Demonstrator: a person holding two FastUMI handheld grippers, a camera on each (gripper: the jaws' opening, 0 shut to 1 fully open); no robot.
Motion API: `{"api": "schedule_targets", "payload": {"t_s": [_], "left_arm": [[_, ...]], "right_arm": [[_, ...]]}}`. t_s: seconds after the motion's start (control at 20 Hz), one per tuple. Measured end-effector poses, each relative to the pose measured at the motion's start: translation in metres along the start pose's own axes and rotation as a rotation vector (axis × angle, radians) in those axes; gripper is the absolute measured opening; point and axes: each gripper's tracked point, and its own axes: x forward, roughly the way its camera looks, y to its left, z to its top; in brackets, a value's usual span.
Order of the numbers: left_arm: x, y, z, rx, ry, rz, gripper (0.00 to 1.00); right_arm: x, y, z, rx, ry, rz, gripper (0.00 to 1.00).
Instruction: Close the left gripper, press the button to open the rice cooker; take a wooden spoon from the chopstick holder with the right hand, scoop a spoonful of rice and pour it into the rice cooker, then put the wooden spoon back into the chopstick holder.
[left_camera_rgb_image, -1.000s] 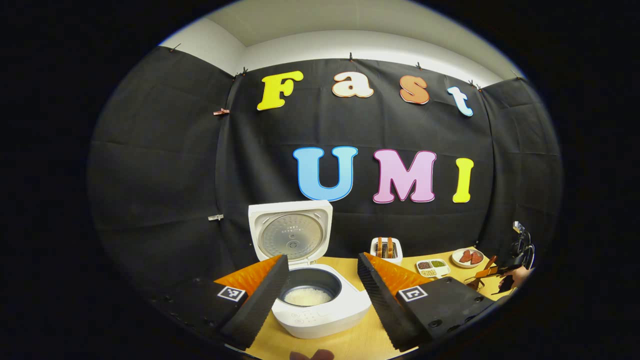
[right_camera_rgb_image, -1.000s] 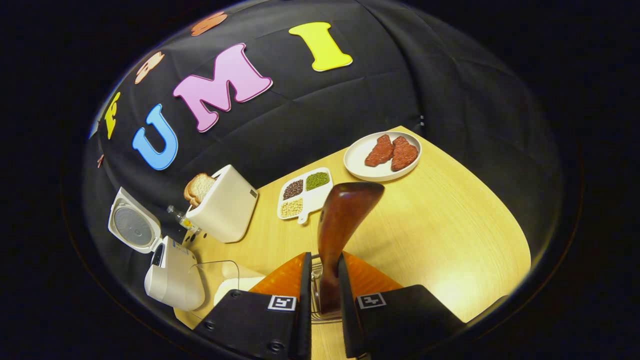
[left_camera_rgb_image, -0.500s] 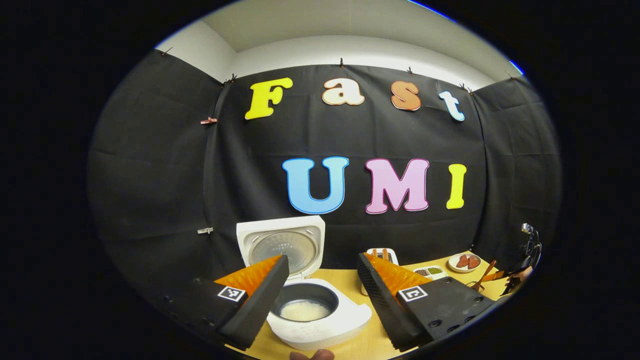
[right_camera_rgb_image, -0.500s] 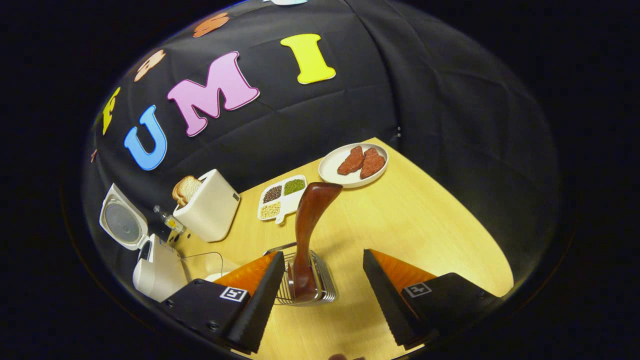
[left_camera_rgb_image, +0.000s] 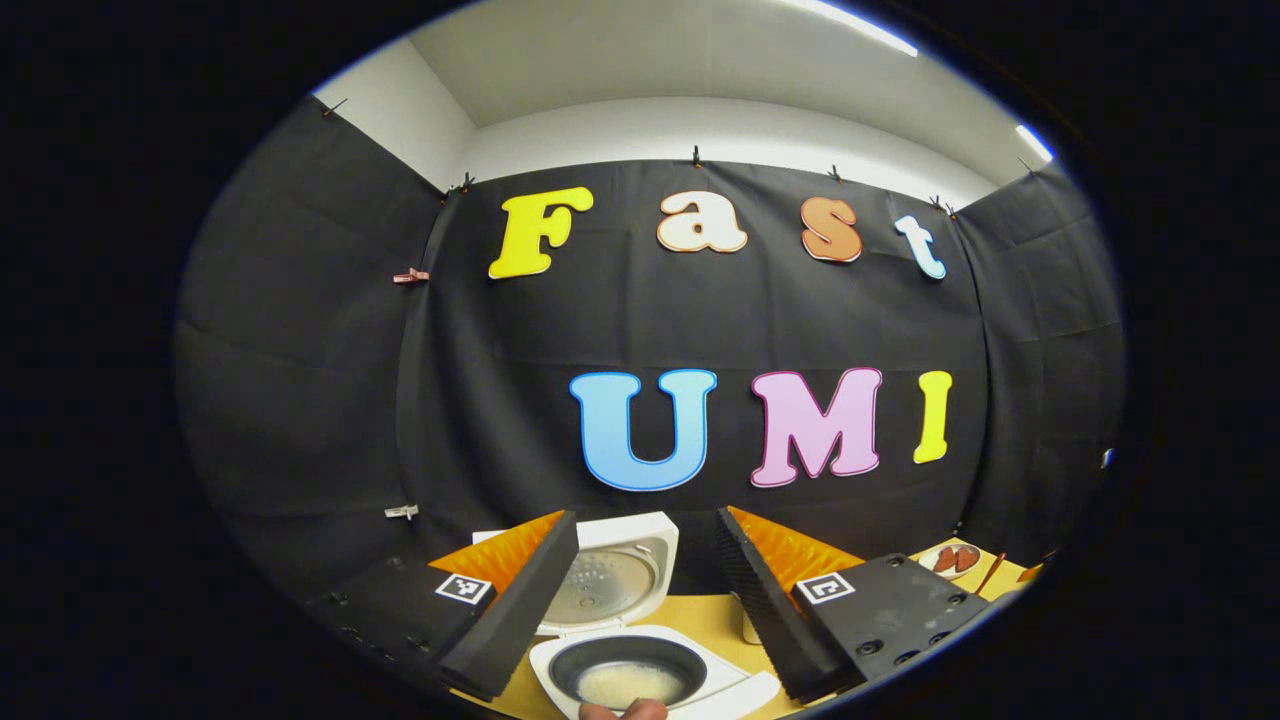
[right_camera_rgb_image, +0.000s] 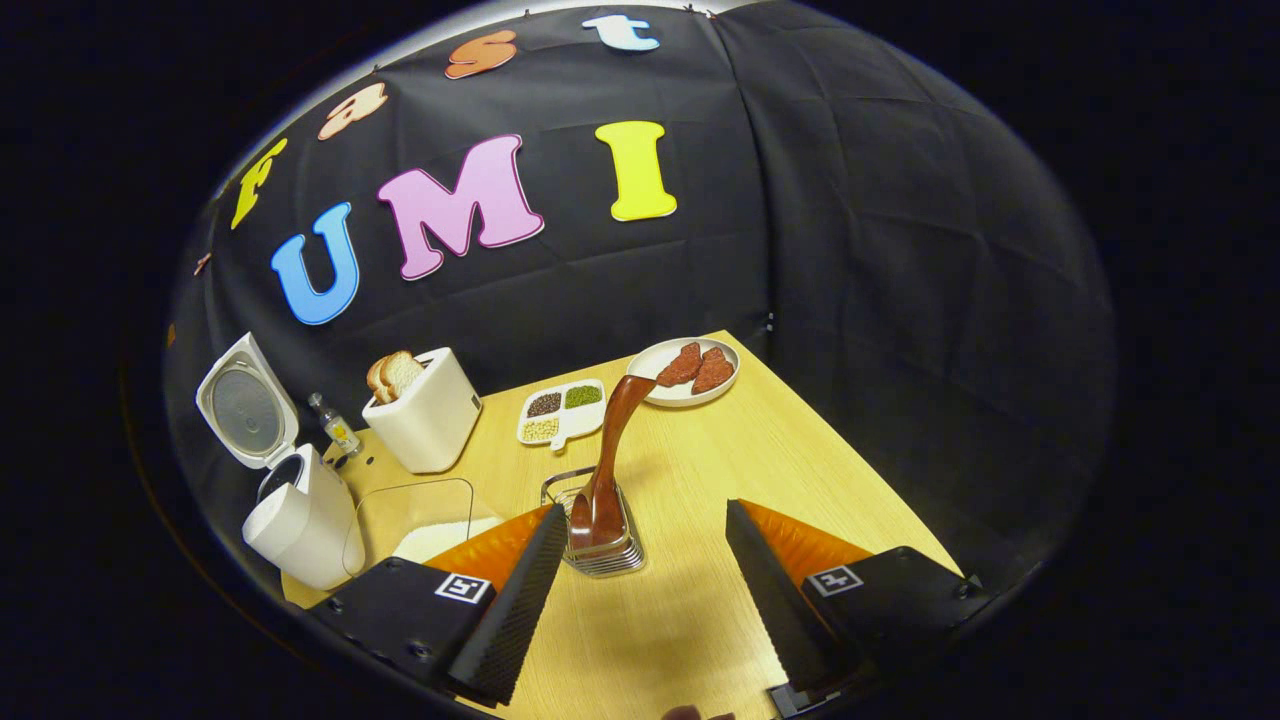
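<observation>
Counting by size on the tabletop (right_camera_rgb_image: 800, 440): one cooker (right_camera_rgb_image: 290, 510), lid up, rice inside; one toaster (right_camera_rgb_image: 425, 420); one plate (right_camera_rgb_image: 690, 375); one holder (right_camera_rgb_image: 600, 530); one spoon (right_camera_rgb_image: 610, 450), dark brown, standing in the holder between and just beyond my released right tool (right_camera_rgb_image: 640, 590). My left tool (left_camera_rgb_image: 645, 600), also released, hangs over the cooker.

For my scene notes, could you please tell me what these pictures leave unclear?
- Rice cooker: front and button cut off by the left gripper view's bottom edge.
- Chopstick holder: near side hidden by the right gripper's finger.
- Small bottle: contents too small to tell, right gripper view.
</observation>
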Motion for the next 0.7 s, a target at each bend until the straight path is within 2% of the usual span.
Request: {"api": "schedule_targets", "payload": {"t_s": [0.3, 0.45, 0.5, 0.55, 0.7], "left_arm": [[0.058, 0.023, 0.005, 0.035, -0.031, 0.012, 0.95], [0.088, 0.032, -0.003, 0.009, -0.017, 0.012, 0.94], [0.099, 0.036, -0.008, -0.003, -0.002, 0.018, 0.97], [0.110, 0.041, -0.014, -0.020, 0.021, 0.033, 0.94], [0.142, 0.053, -0.038, -0.085, 0.087, 0.069, 0.94]], "right_arm": [[-0.039, 0.012, 0.018, -0.062, -0.064, -0.037, 0.99], [-0.058, 0.021, 0.024, -0.094, -0.087, -0.050, 0.99], [-0.063, 0.025, 0.025, -0.099, -0.093, -0.051, 0.98], [-0.068, 0.029, 0.026, -0.101, -0.099, -0.053, 0.98], [-0.086, 0.032, 0.025, -0.122, -0.086, -0.064, 0.99]]}}
